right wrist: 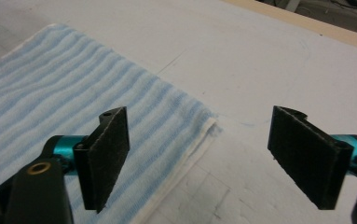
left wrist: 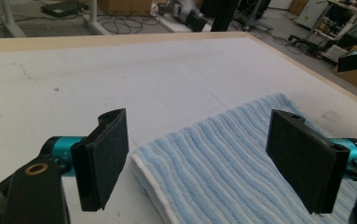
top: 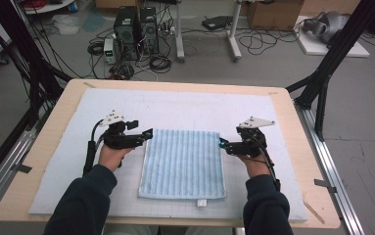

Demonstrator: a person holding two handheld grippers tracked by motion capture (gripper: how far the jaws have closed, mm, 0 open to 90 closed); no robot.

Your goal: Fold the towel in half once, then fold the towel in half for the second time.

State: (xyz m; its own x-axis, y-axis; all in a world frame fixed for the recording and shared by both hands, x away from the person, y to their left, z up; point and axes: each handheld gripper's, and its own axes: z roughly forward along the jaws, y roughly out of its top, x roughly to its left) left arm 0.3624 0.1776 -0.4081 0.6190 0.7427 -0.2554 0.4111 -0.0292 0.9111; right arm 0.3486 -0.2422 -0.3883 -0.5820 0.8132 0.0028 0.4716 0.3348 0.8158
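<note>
A light blue striped towel (top: 182,164) lies folded flat on the white mat (top: 175,107), a small white tag at its near edge. My left gripper (top: 147,133) hovers at the towel's far left corner, jaws wide apart and empty; in the left gripper view that corner of the towel (left wrist: 223,158) lies below and between the pads of my left gripper (left wrist: 209,163). My right gripper (top: 222,143) hangs at the far right corner, also open. In the right gripper view the towel (right wrist: 50,93) and its white hem lie under my right gripper (right wrist: 209,158), nothing pinched.
The wooden table (top: 292,122) borders the mat on all sides. Beyond the far edge the floor holds computer towers (top: 136,29), cables and a cardboard box (top: 273,12). Black frame struts (top: 332,54) stand at the right.
</note>
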